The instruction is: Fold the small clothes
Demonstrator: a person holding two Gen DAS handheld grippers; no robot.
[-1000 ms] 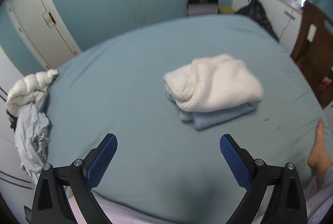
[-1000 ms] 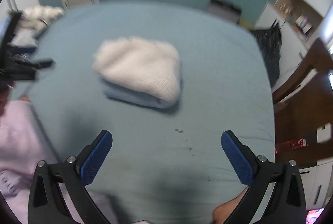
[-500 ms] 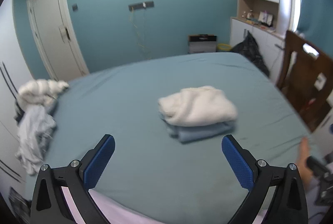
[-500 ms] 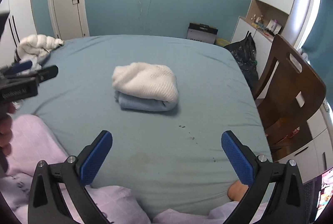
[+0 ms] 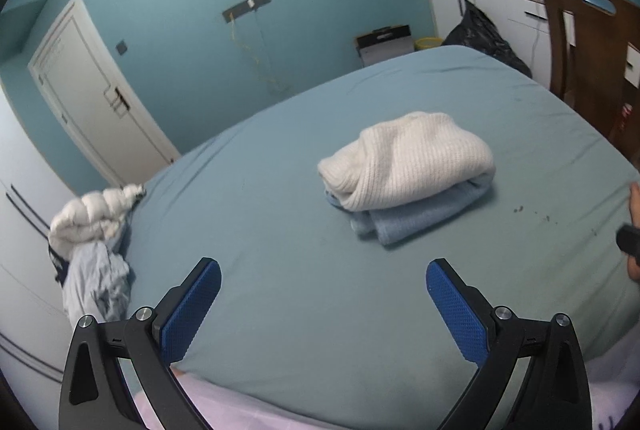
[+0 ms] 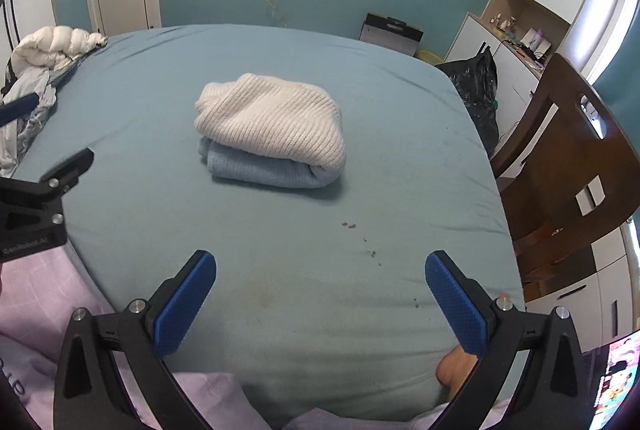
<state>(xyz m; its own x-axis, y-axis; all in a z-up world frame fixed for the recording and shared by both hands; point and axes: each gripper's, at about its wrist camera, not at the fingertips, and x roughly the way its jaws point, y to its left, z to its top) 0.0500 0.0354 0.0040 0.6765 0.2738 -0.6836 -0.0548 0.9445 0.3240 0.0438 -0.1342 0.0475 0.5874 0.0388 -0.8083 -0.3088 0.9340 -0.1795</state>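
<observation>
A folded cream knit sweater (image 5: 408,160) (image 6: 272,118) lies on top of a folded light blue garment (image 5: 416,218) (image 6: 264,168) in the middle of the bed. My left gripper (image 5: 323,284) hovers open over the near part of the sheet, well short of the stack, with nothing between its fingers. My right gripper (image 6: 320,280) is open too, nearer than the stack, and holds nothing. The left gripper's body (image 6: 40,198) shows at the left edge of the right wrist view.
The bed has a blue-grey sheet (image 5: 280,250) (image 6: 400,190). Unfolded clothes, white and pale grey, are heaped at its far left corner (image 5: 92,242) (image 6: 40,70). A wooden chair (image 6: 568,166) and a black bag (image 6: 476,86) stand to the right. Pink-clad legs (image 6: 48,294) are near.
Both grippers have tilted and shifted a little while staying open and holding nothing. The stack has not moved on the bed; it looks closer than half a second ago.
</observation>
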